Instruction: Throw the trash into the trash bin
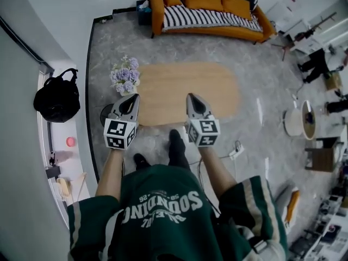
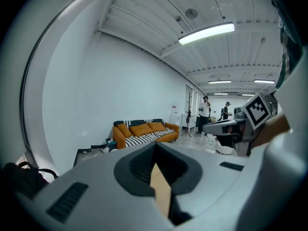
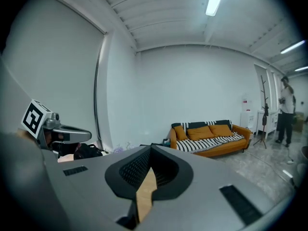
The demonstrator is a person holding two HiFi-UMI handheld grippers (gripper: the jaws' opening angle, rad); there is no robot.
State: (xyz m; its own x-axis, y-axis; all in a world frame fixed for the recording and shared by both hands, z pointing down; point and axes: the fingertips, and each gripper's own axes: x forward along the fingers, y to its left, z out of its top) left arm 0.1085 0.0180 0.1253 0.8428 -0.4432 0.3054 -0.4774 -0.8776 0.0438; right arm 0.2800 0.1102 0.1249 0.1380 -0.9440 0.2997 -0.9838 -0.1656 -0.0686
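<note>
Table (image 1: 217, 88) lies beneath left claw (image 1: 130, 98) and right claw (image 1: 194, 97), both closed.

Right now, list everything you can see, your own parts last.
table: one, light wood, oval, on the grey floor ahead.
sofa: one, orange with a striped throw, by the far wall.
flowers: one bunch, purple, at the table's left end.
bag: one, black, on the white ledge at left.
round tub: one, white, on the floor at right.
bystanders: two, far end of the room.
trash: none visible.
shoes: two, black, below the table's near edge.
jersey: one, green.
left gripper: grey, jaws together, empty.
right gripper: grey, jaws together, empty.
</note>
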